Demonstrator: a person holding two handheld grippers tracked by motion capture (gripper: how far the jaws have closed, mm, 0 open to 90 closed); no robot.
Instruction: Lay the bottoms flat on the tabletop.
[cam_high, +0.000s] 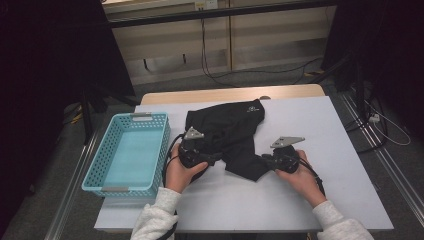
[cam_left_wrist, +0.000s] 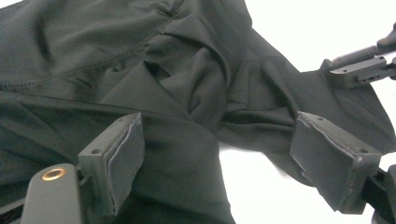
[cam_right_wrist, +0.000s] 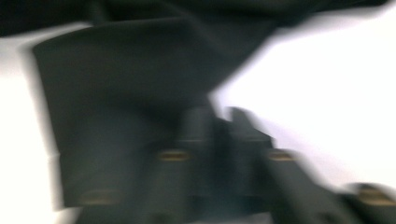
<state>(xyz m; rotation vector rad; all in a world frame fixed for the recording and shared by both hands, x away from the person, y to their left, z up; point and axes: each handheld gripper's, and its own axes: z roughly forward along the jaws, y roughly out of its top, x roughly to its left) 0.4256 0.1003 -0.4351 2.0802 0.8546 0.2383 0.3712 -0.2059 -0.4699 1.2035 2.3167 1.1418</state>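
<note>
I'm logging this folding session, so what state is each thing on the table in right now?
Black garment: crumpled, unfolded, lying on the table.
Blue basket: upright, empty.
Left hand-held gripper: jaws open, with cloth between them, not pinched.
Right hand-held gripper: jaws shut, at the garment's edge; too blurred to tell whether it holds cloth.

Small pale mark printed on the black garment (cam_high: 227, 131), near its far right corner in the high view; too small to read as letters or a brand. No legible writing, numbers or labels elsewhere: none on the blue basket (cam_high: 95, 170), none on the white worktop (cam_high: 310, 200), none in either gripper view.
</note>
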